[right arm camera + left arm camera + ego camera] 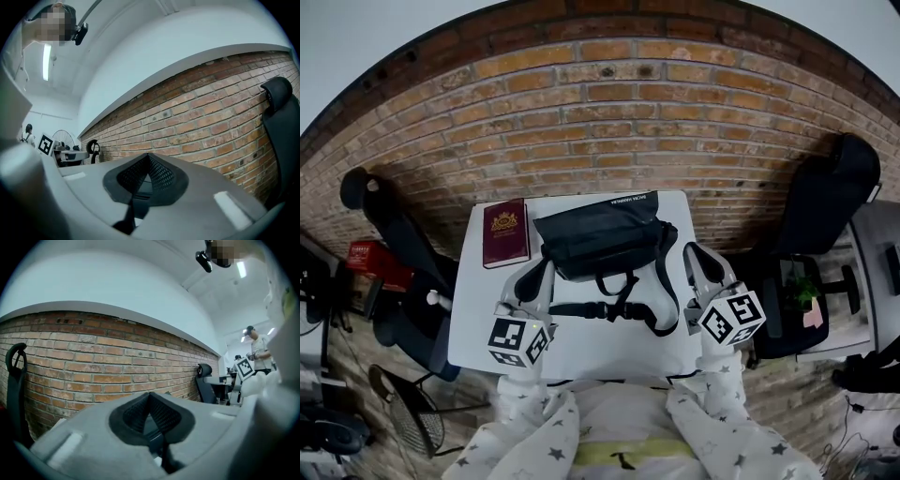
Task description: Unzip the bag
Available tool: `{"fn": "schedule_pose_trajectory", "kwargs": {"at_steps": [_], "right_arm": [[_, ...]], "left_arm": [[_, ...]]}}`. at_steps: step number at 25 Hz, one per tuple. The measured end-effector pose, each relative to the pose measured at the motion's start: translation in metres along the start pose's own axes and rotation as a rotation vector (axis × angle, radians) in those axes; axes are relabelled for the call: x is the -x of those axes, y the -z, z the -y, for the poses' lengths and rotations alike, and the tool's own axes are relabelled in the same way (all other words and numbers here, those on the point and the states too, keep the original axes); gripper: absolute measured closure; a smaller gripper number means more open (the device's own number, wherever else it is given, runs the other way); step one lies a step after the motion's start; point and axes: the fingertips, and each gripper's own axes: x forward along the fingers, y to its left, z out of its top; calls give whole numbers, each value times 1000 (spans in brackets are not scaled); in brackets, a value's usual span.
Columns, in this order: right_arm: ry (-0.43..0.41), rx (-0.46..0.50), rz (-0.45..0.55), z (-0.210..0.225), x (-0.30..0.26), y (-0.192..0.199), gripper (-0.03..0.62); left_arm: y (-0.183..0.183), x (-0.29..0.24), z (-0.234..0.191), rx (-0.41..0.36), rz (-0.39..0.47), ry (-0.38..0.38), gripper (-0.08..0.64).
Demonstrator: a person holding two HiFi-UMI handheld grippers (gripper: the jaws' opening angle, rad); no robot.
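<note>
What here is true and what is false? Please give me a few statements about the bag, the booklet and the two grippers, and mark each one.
1. The bag lies on the white table. True.
2. The red booklet lies on the bag's right. False: it lies on the table at the bag's left.
3. The left gripper and the right gripper are both shut, with nothing between their jaws. True.
4. The wall behind the table is plain white plaster. False: it is bare brick.
</note>
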Motion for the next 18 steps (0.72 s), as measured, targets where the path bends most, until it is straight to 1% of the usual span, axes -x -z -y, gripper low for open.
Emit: {"fn": "schedule_pose_trajectory", "kwargs": {"at_steps": [6, 11, 18], "right_arm": [[6, 15, 15, 0, 4, -8, 584], [14, 40, 17, -1, 3, -12, 584], [35, 47, 10, 2, 3, -11, 584]], "left_arm": [[-11, 8, -9, -14, 23, -35, 561], [-11, 11, -12, -11, 25, -50, 561], [-12, 12, -20, -6, 26, -77, 561]]}}
